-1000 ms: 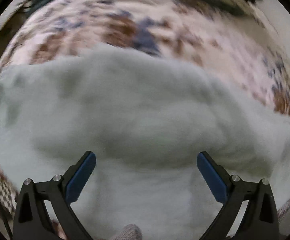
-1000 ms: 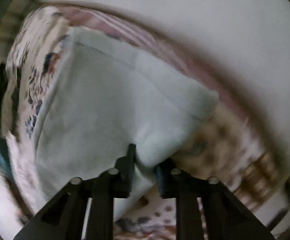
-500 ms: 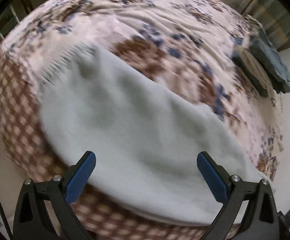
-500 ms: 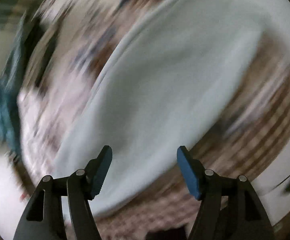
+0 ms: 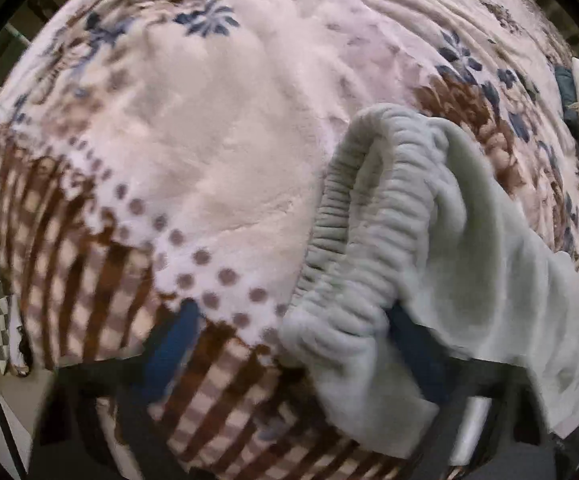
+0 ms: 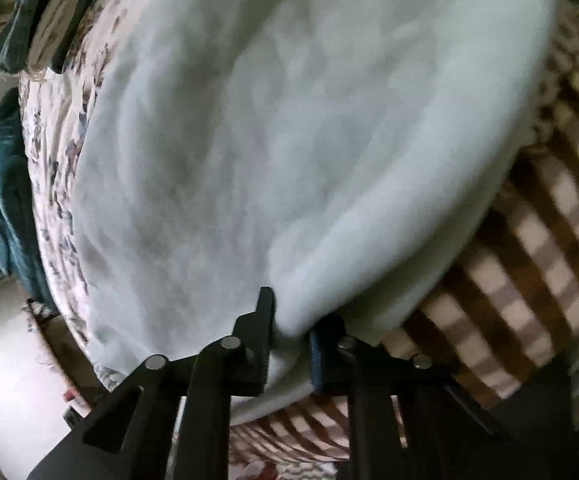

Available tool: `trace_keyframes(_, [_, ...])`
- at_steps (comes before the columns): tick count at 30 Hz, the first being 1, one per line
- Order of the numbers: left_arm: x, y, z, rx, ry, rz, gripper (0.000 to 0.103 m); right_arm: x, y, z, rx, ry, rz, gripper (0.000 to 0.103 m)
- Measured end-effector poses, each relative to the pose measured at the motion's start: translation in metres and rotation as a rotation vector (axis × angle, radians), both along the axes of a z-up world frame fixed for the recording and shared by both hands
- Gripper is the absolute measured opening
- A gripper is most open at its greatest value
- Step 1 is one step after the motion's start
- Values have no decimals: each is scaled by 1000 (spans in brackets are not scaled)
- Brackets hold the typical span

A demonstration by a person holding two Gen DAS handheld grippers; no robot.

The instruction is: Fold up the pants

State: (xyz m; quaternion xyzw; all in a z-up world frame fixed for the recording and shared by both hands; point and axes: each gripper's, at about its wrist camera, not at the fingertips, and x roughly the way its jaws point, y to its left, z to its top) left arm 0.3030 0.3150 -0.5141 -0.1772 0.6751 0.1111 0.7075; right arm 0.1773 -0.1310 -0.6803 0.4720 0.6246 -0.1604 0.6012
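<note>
Since earlier, right gripper [image 6: 291, 334] clamped pants [image 6: 289, 140] — left gripper [image 5: 289, 356] narrowing, waistband [image 5: 353, 248] between | bedspread [image 5: 193, 152]

One pair of pale grey pants [image 5: 469, 240] lies on one bed, which wears one blanket [image 5: 209, 140] patterned with flowers, dots and brown checks. Two grippers are in view, the left gripper [image 5: 289, 356] and the right gripper [image 6: 291, 340], each with two fingers. One dark teal cushion [image 6: 5, 184] sits at the bed's far end.
</note>
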Motion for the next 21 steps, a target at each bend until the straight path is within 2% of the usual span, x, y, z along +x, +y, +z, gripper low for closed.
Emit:
trace_keyframes(1, [-2,-4,2,-49,-16,-18,35,-2,4,11,-25,-2,18,11])
trace_keyframes(4, [-14,-15,26,7,-76,-69,28,-9,2,39,-68,-10,60,11])
trace_keyframes(6, [-20,-13,29,1,-71,-77,28,-5,3,40,-83,9,86,11])
trace_keyframes(8, [-23,-4,10,-18,-28,-54,31,14,12,20,-67,46,104,11])
trace_keyframes(10, [-17,7,-4,-56,17,-28,40,32,19,-8,-37,125,171,15])
trace_keyframes(12, [-16,17,-1,-106,37,24,46,40,17,-11,-11,150,205,21])
trace_keyframes(13, [-18,22,7,-129,37,43,46,45,18,-7,-4,157,230,27])
trace_keyframes(14, [-21,24,16,-143,36,55,46,50,19,4,-2,160,272,48])
trace_keyframes(16, [-27,21,44,-140,25,48,46,61,24,27,-6,134,338,79])
trace_keyframes(18, [-23,13,66,-141,8,10,48,75,32,61,-15,80,438,80])
trace_keyframes(21, [6,-11,89,-188,-8,-40,63,115,49,96,-1,-36,584,80])
